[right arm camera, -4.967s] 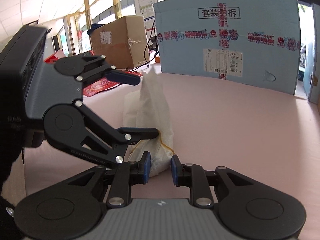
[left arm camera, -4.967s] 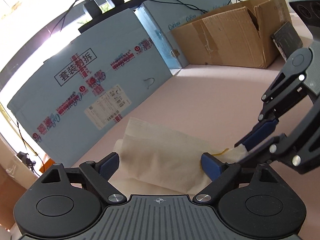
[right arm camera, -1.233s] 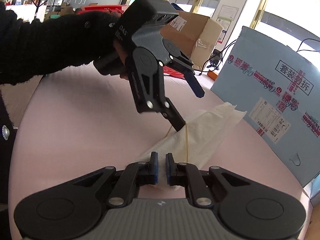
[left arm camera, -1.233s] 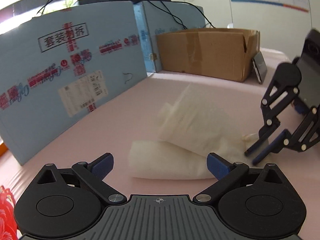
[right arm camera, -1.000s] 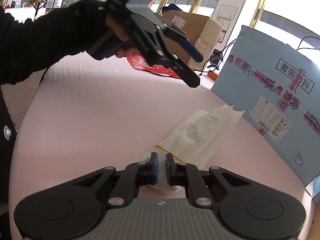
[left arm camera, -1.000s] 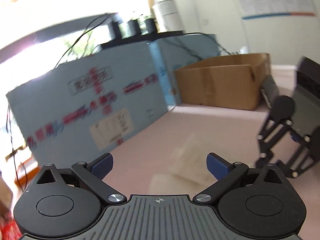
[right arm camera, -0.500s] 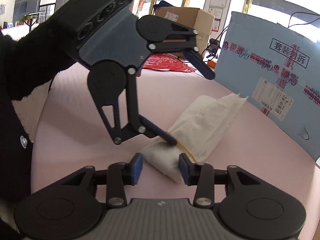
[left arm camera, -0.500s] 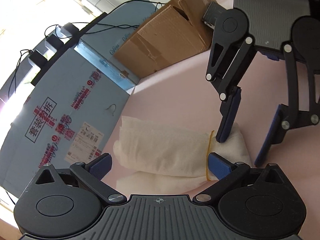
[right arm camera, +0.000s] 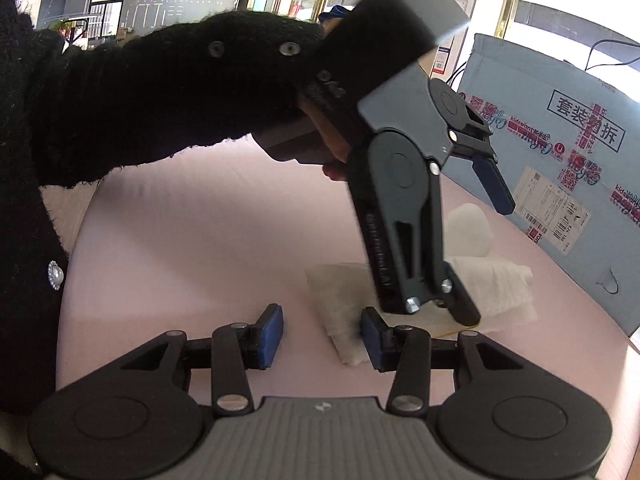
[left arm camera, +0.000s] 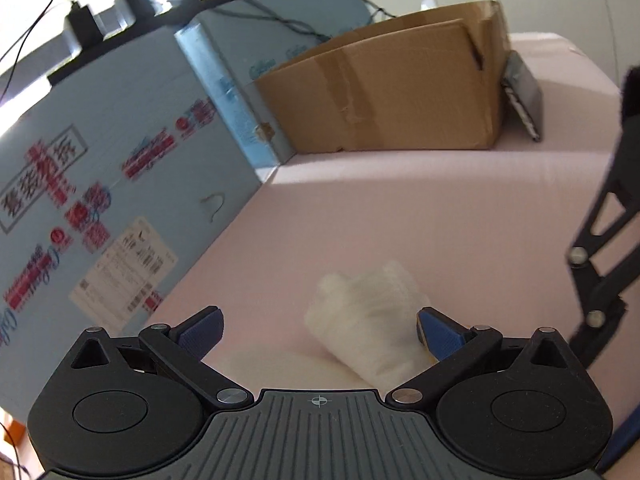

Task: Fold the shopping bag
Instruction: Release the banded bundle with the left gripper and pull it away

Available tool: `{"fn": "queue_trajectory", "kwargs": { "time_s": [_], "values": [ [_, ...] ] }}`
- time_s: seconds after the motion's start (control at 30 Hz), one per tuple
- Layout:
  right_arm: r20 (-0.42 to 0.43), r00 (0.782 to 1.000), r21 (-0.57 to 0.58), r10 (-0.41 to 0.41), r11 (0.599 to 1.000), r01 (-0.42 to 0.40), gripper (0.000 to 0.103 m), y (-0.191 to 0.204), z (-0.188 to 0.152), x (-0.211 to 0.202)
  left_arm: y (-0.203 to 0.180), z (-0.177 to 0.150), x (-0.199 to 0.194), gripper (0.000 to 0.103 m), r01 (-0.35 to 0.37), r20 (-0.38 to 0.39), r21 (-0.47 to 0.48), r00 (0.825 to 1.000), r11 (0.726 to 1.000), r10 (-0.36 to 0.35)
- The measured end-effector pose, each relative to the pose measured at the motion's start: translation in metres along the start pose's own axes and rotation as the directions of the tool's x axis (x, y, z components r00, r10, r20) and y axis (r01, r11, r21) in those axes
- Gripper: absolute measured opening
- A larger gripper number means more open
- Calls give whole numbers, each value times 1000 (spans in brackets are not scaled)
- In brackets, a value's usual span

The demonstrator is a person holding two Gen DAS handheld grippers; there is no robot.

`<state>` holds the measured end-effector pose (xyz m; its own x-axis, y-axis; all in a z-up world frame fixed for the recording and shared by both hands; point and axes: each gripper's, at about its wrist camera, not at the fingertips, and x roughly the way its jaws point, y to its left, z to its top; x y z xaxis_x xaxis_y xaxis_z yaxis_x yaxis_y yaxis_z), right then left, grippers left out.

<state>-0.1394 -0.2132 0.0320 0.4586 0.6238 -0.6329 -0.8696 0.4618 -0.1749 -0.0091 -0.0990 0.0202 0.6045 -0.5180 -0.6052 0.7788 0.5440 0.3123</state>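
Observation:
The shopping bag (left arm camera: 368,320) is a white, crumpled roll lying on the pink tabletop (left arm camera: 440,220). In the left wrist view it sits just ahead of my left gripper (left arm camera: 318,330), whose blue pads stand wide apart, open and off the cloth. In the right wrist view the bag (right arm camera: 496,284) lies partly behind the left gripper (right arm camera: 488,264), held by a hand in a black sleeve (right arm camera: 160,100). Its lower finger is down at the roll beside a thin yellow band (right arm camera: 460,330). My right gripper (right arm camera: 320,336) is open, the bag's near end lying by its right pad, unpressed.
A large blue carton (left arm camera: 100,208) with red tape and labels walls the left side, seen also as the blue carton (right arm camera: 560,160) at right. A brown cardboard box (left arm camera: 400,96) stands at the back with a dark flat device (left arm camera: 524,96) leaning on it.
My right gripper has opened and let go of the bag's end. The left gripper has swung across and down over the roll, still open.

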Motion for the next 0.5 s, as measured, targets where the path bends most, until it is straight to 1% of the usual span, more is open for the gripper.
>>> {"fn": "queue_trajectory", "kwargs": {
  "time_s": [0.03, 0.07, 0.13, 0.17, 0.23, 0.33, 0.43, 0.5],
  "values": [
    [0, 1000, -4, 1, 1000, -1, 47, 0, 1, 0, 9, -5, 2, 103, 11, -1, -43, 1000, 999, -11],
    [0, 1000, -8, -1, 1000, 1, 47, 8, -6, -9, 20, -13, 3, 103, 21, -1, -98, 1000, 995, -21],
    [0, 1000, -9, -1, 1000, 1, 47, 8, -5, -8, 38, -29, 0, 103, 35, 3, -189, 999, 981, -35],
    [0, 1000, -9, -1, 1000, 1, 47, 8, -4, -8, 42, -36, -6, 103, 43, 11, -212, 999, 976, -42],
    [2, 1000, -3, 2, 1000, -2, 47, 7, -3, -8, 41, -45, -19, 103, 56, 34, -211, 998, 976, -51],
    [10, 1000, 12, 3, 1000, -3, 46, 4, -1, -9, 35, -56, -47, 103, 80, 77, -184, 995, 980, -67],
    [2, 1000, -27, -29, 999, 29, 48, 8, 4, -10, 33, -64, -64, 103, 22, 75, -206, 997, 978, -6],
    [-10, 999, -57, -47, 997, 47, 48, 11, 10, -8, 32, -72, -72, 103, 6, 83, -239, 996, 971, 15]
  ]
}}
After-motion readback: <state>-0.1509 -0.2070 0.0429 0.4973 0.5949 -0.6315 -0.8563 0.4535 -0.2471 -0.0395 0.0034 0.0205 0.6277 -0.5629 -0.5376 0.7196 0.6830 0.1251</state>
